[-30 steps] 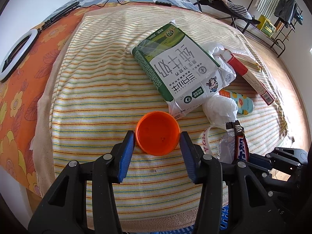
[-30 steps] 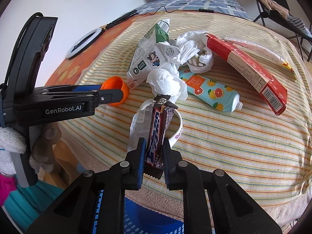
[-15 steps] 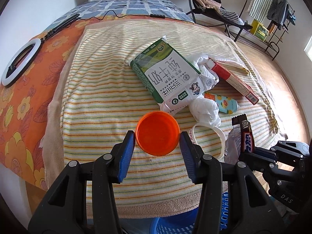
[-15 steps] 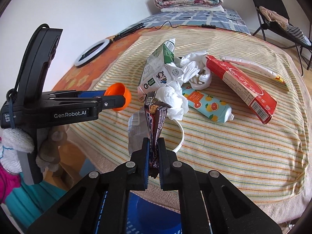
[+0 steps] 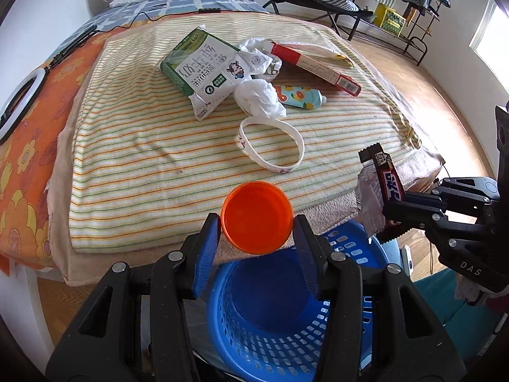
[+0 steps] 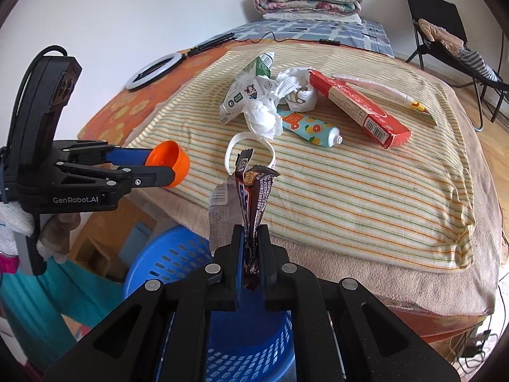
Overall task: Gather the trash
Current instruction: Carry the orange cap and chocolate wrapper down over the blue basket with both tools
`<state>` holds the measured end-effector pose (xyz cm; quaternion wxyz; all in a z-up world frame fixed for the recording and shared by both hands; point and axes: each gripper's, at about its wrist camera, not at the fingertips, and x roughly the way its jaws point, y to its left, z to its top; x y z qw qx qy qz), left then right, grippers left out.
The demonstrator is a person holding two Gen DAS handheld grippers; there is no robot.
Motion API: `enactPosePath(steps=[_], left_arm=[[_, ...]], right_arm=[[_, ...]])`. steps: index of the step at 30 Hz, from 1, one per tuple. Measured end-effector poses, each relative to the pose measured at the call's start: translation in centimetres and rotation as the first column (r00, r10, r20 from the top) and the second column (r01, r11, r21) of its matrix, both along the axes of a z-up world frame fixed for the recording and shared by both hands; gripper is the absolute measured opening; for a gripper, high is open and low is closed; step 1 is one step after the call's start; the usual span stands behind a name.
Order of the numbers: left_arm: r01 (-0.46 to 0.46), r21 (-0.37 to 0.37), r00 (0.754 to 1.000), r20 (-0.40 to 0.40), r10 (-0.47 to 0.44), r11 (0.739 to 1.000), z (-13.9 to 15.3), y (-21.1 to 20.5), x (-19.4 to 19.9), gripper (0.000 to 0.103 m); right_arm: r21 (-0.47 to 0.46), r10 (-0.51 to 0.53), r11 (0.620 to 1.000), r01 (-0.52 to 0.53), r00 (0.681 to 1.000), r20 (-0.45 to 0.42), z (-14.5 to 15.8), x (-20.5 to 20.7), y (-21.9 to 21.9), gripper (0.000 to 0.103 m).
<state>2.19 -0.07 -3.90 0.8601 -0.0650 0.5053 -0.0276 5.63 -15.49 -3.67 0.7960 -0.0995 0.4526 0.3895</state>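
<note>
My left gripper [image 5: 257, 227] is shut on an orange cap [image 5: 257, 217], held off the bed's front edge above the blue basket [image 5: 270, 347]. It also shows in the right wrist view [image 6: 165, 165], with the cap [image 6: 170, 162]. My right gripper [image 6: 250, 242] is shut on a dark candy wrapper [image 6: 253, 197] together with a clear plastic bag [image 6: 221, 213], above the basket [image 6: 159, 261]. In the left wrist view the wrapper [image 5: 386, 184] hangs at the right. On the striped towel [image 5: 143, 146] lie a milk carton [image 5: 203, 67], crumpled tissue [image 5: 259, 98] and a white band [image 5: 270, 145].
A red box [image 6: 359, 108], an orange-print tube [image 6: 308, 125], a white wrapper [image 6: 381, 92] and crumpled paper [image 6: 296, 92] lie further back on the towel. A ring light [image 6: 152, 70] lies on the orange sheet. A folding chair [image 6: 445, 28] stands at the right.
Both grippers have pulled back off the bed with their loads. The blue basket has come into view under them. The white band now lies uncovered on the towel.
</note>
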Motion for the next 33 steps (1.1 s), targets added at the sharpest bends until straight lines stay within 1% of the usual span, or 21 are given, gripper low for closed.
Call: enactPosePath(steps=[7, 13, 17, 29, 32, 33], left_arm=[[0.035, -0.016, 0.999, -0.041, -0.035, 0.999, -1.9, -2.5, -2.9, 0.048], [0.045, -0.027, 0.994, -0.099, -0.048, 0.999, -4.4, -3.6, -4.8, 0.048], [0.05, -0.021, 0.991, -0.124, -0.052, 0.999, -5.7, -4.1, -5.8, 0.048], [0.074, 0.007, 0.982, -0.173, -0.071, 0.997, -8.0, -4.9, -6.8, 0.048], [0.075, 0.019, 0.98, -0.185, -0.071, 0.997, -8.5, -5.1, -6.6, 0.049], [0.076, 0.02, 0.979, -0.19, -0.071, 0.997, -8.7, -5.2, -6.4, 0.051]], right_arm=[[-0.029, 0.016, 0.999, -0.016, 0.999, -0.03, -1.7, -2.0, -1.4, 0.006], [-0.06, 0.022, 0.998, -0.026, 0.998, -0.066, -3.5, -3.4, -2.3, 0.006], [-0.081, 0.027, 0.996, -0.035, 0.995, -0.093, -4.7, -4.3, -2.5, 0.006], [-0.12, 0.027, 0.992, -0.046, 0.987, -0.161, -7.3, -5.4, -2.3, 0.007], [-0.13, 0.02, 0.991, -0.042, 0.985, -0.172, -7.6, -5.4, -2.3, 0.012], [-0.134, 0.018, 0.99, -0.042, 0.984, -0.179, -7.7, -5.4, -2.2, 0.014]])
